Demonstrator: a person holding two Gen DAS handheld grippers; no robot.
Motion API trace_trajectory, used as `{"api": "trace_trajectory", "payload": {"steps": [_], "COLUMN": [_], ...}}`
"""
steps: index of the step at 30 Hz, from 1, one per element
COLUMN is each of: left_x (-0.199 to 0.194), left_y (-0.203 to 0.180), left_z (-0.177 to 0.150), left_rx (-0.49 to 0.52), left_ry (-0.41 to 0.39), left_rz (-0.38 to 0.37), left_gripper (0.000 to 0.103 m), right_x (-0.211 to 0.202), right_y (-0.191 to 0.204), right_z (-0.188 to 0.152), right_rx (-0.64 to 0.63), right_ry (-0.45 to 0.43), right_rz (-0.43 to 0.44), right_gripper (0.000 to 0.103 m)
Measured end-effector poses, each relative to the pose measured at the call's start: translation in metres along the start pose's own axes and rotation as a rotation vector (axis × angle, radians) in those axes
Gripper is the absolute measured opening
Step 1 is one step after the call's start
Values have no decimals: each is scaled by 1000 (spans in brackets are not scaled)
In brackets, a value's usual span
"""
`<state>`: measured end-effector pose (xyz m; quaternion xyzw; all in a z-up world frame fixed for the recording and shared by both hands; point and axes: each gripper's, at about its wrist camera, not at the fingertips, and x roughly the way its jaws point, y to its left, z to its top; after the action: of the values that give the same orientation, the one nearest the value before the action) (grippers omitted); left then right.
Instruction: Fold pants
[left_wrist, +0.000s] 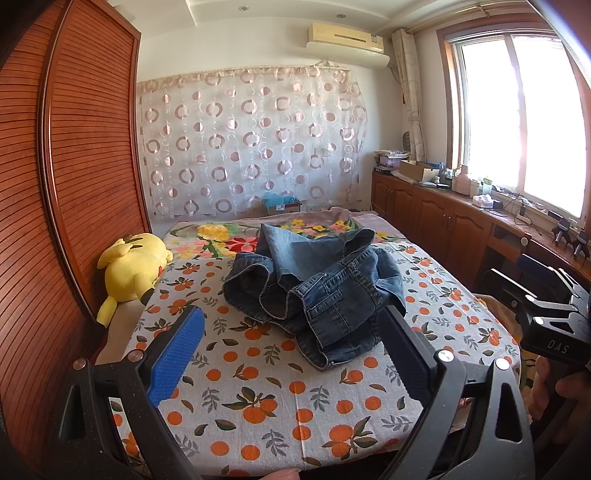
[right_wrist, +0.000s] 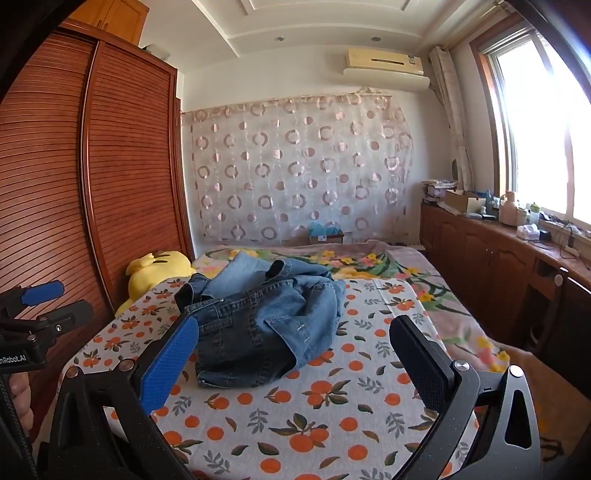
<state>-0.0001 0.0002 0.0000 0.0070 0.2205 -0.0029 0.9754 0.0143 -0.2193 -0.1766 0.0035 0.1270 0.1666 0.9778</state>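
Observation:
A pair of blue denim pants (left_wrist: 314, 288) lies crumpled in a heap on the bed's orange-print sheet (left_wrist: 258, 387); it also shows in the right wrist view (right_wrist: 258, 325). My left gripper (left_wrist: 291, 321) is open and empty, held above the sheet just short of the heap's near edge. My right gripper (right_wrist: 295, 332) is open and empty, its jaws wide apart in front of the heap, the left blue pad (right_wrist: 170, 362) close to the waistband. The right gripper's body also shows at the right edge of the left wrist view (left_wrist: 546, 302).
A yellow plush toy (left_wrist: 129, 269) lies at the bed's left edge beside a tall wooden wardrobe (left_wrist: 74, 184). A floral blanket (left_wrist: 229, 236) covers the far end. Wooden cabinets (left_wrist: 443, 218) with clutter run along the right under the window.

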Motion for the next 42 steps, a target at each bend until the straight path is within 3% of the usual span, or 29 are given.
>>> {"api": "trace_trajectory", "payload": {"steps": [42], "left_x": [0], "left_y": [0], "left_z": [0], "left_rx": [-1], "left_ry": [-5], "left_rz": [-1], "left_gripper": [95], "right_x": [-2], "right_y": [-3], "right_z": [1], "right_rx": [3], "right_ry": [-5], "right_rz": [3], "right_gripper": [103]}}
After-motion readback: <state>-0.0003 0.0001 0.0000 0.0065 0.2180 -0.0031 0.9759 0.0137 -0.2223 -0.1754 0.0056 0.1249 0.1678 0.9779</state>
